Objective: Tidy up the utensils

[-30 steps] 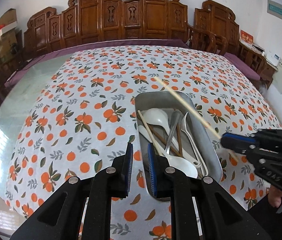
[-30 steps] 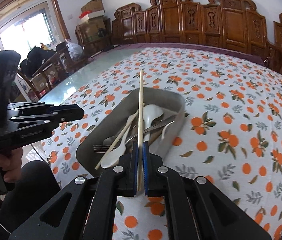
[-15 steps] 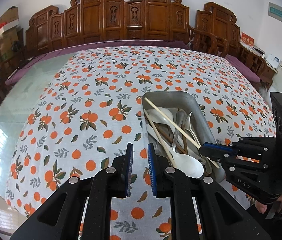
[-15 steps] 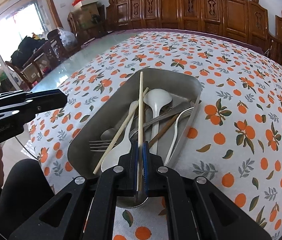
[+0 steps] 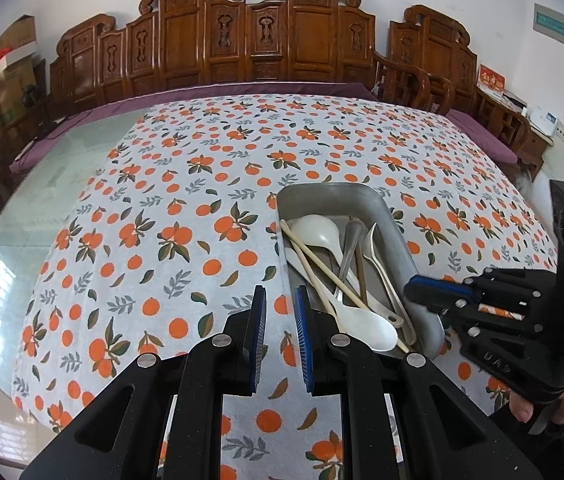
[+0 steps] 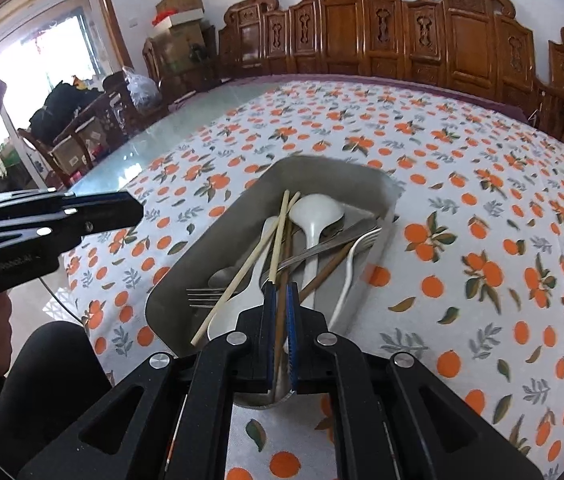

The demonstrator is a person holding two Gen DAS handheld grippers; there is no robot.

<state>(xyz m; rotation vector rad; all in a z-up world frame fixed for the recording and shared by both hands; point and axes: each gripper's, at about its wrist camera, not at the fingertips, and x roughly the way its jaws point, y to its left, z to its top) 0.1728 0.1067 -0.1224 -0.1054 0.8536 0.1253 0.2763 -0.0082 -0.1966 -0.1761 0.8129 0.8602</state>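
Note:
A metal tray [image 5: 322, 191] [image 6: 322, 168] sits on the orange-print tablecloth and holds white spoons [image 5: 318, 230] [image 6: 316, 210], metal cutlery, dark chopsticks and two pale chopsticks. One pale chopstick [image 5: 322, 263] [image 6: 279, 236] lies lengthwise in the tray, and its near end runs under my right gripper [image 6: 280, 286] [image 5: 414, 292]. That gripper hovers over the tray's near end, shut to a thin slot, with nothing pinched in it. My left gripper [image 5: 279, 308] [image 6: 137, 210] stays left of the tray above the cloth, its jaws a little apart and empty.
Carved wooden chairs [image 5: 261, 40] line the table's far side. Bare glass tabletop [image 5: 41, 184] shows left of the cloth. A fork [image 6: 201, 296] points toward the tray's left wall. A person's hand [image 5: 522, 412] and dark-clothed leg [image 6: 53, 360] are near the front edge.
My right gripper came down over the tray with the pale chopstick. The chopstick now lies in the tray, out of the jaws. The left gripper kept still.

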